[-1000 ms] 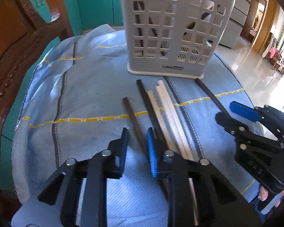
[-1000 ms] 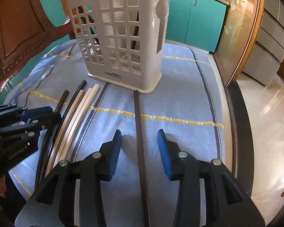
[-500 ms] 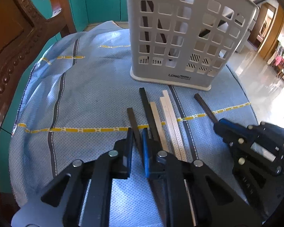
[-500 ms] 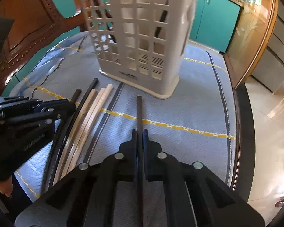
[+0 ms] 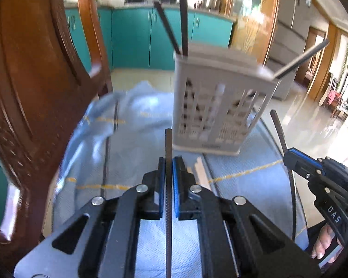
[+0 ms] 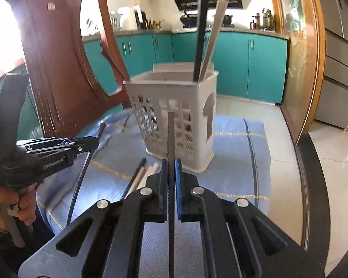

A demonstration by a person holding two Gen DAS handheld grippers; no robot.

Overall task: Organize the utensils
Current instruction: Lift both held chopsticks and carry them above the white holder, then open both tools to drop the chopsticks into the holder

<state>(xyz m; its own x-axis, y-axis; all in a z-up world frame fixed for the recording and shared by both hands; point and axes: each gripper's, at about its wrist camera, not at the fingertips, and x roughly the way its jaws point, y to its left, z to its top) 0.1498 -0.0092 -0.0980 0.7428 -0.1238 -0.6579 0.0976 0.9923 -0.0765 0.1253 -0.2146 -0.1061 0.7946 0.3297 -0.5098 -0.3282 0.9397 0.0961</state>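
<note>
Btwn the pads (image 5: 176,185) — thin dark chopstick (image 5: 168,143); ridged, straight.

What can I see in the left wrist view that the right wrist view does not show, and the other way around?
Only the left wrist view: the left gripper from behind, shut on a dark chopstick, and a third stick leaning out of the basket's right side.

Only the right wrist view: the right gripper from behind, shut on its own chopstick, and the open top of the basket.

Both: the basket holding upright sticks, pale chopsticks on the blue cloth, the wooden chair, teal cabinets.
</note>
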